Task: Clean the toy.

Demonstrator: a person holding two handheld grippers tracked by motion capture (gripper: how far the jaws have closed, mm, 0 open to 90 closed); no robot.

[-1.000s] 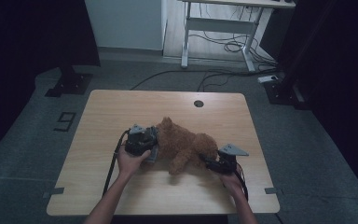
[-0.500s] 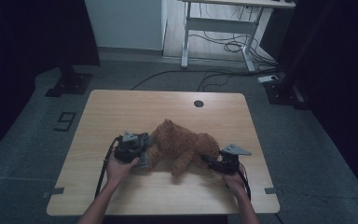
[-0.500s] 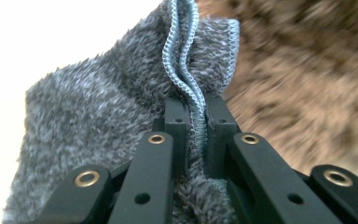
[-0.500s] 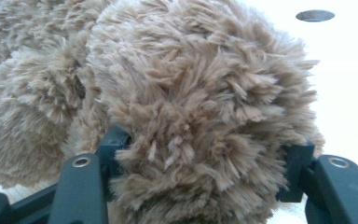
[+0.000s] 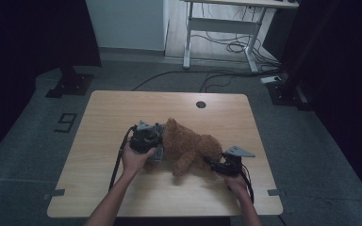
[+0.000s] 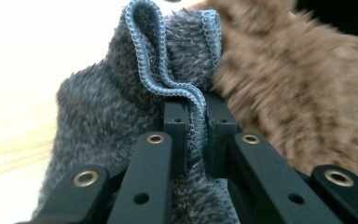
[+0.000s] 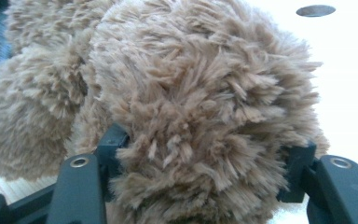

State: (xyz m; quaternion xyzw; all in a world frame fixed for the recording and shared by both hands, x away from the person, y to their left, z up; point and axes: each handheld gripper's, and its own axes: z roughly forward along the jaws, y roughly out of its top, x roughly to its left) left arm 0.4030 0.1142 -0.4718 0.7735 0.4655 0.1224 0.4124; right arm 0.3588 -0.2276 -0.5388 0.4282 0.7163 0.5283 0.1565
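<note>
A brown plush bear [image 5: 188, 147] lies on the wooden table [image 5: 122, 108], a little right of its middle. My left gripper [image 5: 147, 139] is against the bear's left end, shut on the blue-stitched hem of a grey fleece cloth [image 6: 112, 107]. In the left gripper view the hem runs between the two jaws of this gripper [image 6: 196, 122], and the bear's fur [image 6: 298, 93] lies just to the right. My right gripper [image 5: 220, 165] is at the bear's right end. Its jaws press on both sides of a rounded plush part [image 7: 200, 93], with the gripper [image 7: 205, 158] closed on it.
A round cable hole [image 5: 201, 104] sits near the table's far edge. Bare tabletop stretches left of my left hand and along the near edge. Beyond the table are a desk frame [image 5: 217, 28], floor cables [image 5: 226, 47] and a black stand base [image 5: 69, 84].
My left gripper, with the grey cloth, drew slightly left and toward me, then moved back against the bear. The right gripper has hardly moved.
</note>
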